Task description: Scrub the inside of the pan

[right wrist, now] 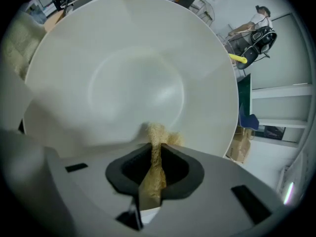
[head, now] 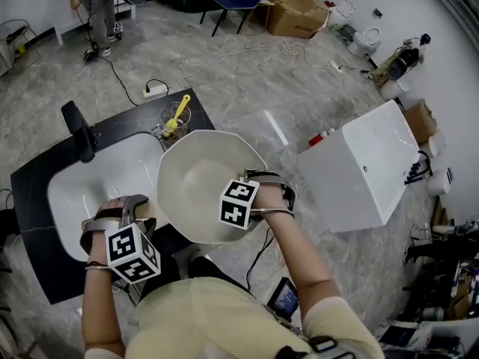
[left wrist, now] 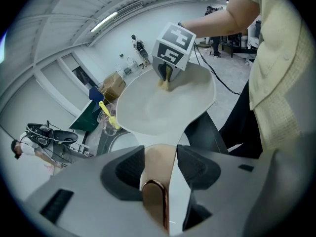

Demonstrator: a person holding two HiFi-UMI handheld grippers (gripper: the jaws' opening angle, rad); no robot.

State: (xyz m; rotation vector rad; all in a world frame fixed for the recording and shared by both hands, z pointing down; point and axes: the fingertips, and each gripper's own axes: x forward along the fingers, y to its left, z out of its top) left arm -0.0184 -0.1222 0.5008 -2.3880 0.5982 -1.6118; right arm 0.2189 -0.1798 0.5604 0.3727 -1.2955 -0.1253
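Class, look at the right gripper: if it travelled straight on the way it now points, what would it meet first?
The inside of the pan. The right gripper points into it, and the scrub pad pinched in its jaws leads, seemingly at or nearly on the surface.

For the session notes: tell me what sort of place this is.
Likely a lab or workshop staged as a kitchen, not a home: the sink stands alone on an open stone-look floor, with a cardboard box and a power strip lying nearby.

One pan (head: 193, 194), one scrub pad (right wrist: 157, 134), one sink (head: 101, 182)
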